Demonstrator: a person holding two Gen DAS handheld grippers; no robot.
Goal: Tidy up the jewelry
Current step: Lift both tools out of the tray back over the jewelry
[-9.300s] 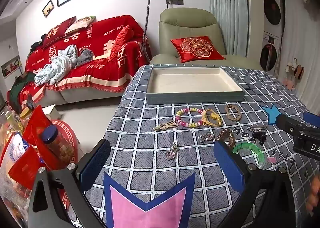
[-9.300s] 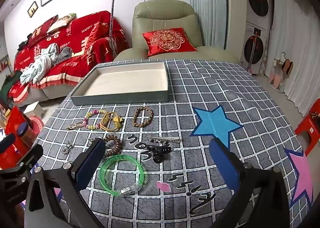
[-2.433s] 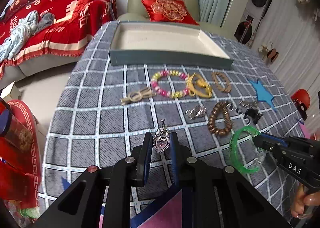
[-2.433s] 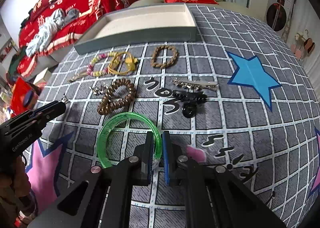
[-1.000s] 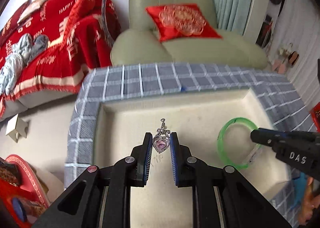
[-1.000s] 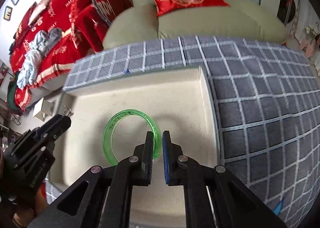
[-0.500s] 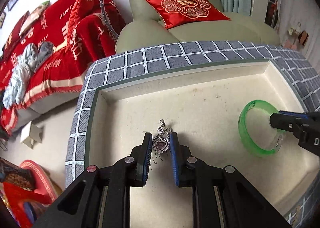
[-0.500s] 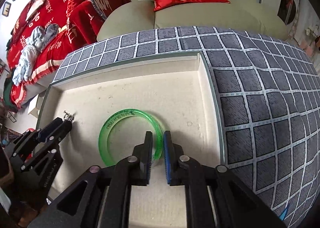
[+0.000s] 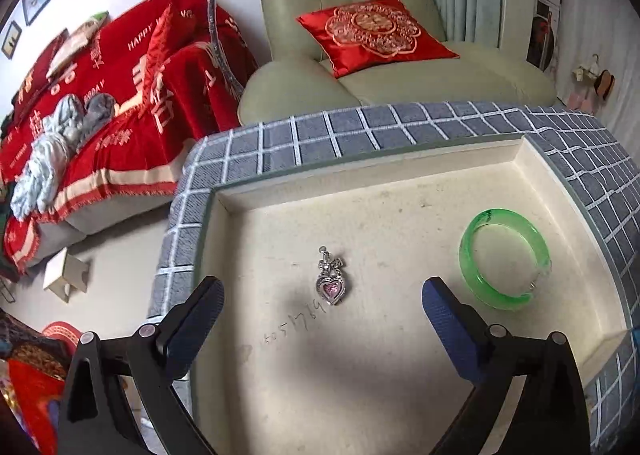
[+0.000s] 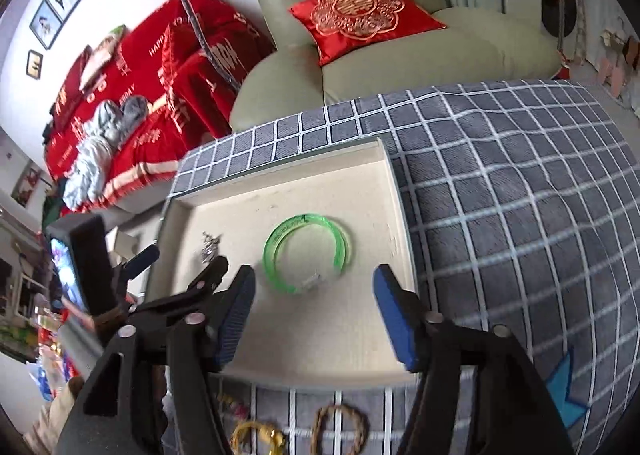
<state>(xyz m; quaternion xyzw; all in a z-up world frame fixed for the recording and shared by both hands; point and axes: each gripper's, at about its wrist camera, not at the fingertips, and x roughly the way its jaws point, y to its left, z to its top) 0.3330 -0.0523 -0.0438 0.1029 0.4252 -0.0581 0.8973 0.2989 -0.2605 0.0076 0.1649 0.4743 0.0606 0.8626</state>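
Observation:
A shallow cream tray [image 9: 368, 171] with a grey-green rim sits on the checked tablecloth. A silver heart pendant [image 9: 331, 286] with a pink stone lies on the tray floor, and a green bangle [image 9: 505, 258] lies to its right. My left gripper [image 9: 322, 319] is open and empty just above and behind the pendant. My right gripper [image 10: 314, 309] is open and empty, just behind the bangle [image 10: 306, 251]. The pendant [image 10: 210, 247] and the left gripper's fingers [image 10: 140, 257] show at the left of the right wrist view.
A braided brown bracelet [image 10: 340, 429] and a yellow bracelet [image 10: 258, 439] lie on the cloth in front of the tray [image 10: 394, 191]. A green armchair with a red cushion [image 9: 376, 33] and a red-covered sofa [image 9: 120, 95] stand beyond the table edge.
Both grippers have opened. The pendant and the green bangle now lie loose on the tray floor, and the right gripper has pulled back and up.

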